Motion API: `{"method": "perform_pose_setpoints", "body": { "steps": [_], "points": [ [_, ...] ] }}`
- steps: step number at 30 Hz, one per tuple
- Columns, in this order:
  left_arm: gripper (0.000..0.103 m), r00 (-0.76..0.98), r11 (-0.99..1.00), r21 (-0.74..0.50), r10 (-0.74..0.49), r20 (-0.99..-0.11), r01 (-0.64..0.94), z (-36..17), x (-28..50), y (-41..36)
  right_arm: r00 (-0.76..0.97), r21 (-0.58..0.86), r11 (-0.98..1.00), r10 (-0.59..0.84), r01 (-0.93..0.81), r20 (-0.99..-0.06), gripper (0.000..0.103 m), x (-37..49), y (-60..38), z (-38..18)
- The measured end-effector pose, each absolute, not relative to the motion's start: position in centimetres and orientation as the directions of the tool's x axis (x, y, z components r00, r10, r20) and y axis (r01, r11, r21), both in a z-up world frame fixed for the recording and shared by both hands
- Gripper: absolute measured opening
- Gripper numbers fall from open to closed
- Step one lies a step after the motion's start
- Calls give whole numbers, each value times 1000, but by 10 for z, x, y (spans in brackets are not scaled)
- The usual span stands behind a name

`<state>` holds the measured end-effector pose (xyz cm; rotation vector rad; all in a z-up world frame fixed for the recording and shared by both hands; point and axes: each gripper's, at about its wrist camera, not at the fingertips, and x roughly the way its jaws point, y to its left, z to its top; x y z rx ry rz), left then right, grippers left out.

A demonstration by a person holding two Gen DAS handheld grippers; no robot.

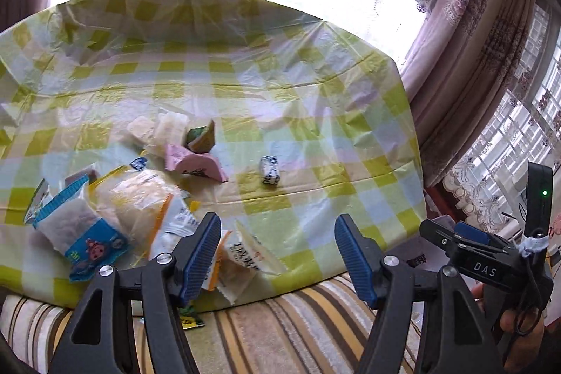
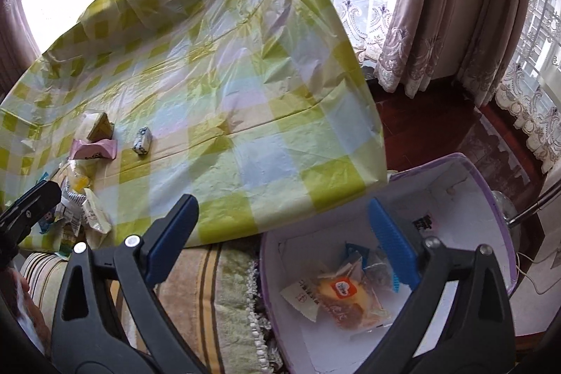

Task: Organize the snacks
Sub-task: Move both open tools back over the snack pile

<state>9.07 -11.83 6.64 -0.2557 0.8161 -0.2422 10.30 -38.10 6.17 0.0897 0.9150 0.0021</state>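
A pile of wrapped snacks (image 1: 115,209) lies at the near left of the checked tablecloth (image 1: 280,86); it holds a blue-edged packet (image 1: 84,233), a pink packet (image 1: 196,163) and a green-yellow packet (image 1: 201,137). A small blue-white candy (image 1: 270,169) lies alone to their right, also in the right wrist view (image 2: 142,140). My left gripper (image 1: 277,255) is open and empty over the table's near edge. My right gripper (image 2: 280,240) is open and empty above a purple-rimmed white box (image 2: 491,198) that holds an orange-labelled bread packet (image 2: 347,297) and other wrappers.
A striped cushion (image 1: 280,332) lies under the table's near edge. Curtains (image 1: 466,41) and bright windows stand behind. The box sits beside the table's right corner over a dark wooden floor (image 2: 438,128). The right gripper's body shows in the left wrist view (image 1: 491,255).
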Motion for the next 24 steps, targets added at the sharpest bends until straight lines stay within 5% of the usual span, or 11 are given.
{"method": "perform_pose_setpoints", "body": {
  "steps": [18,24],
  "points": [
    [68,634,921,-370,-214,-743,-123,35,54,-6,496,86,952,229,-295,-838,98,104,-249,40],
    [63,614,892,-431,-266,-743,-136,24,55,8,441,53,922,233,-384,-866,86,109,-217,25]
  ]
}}
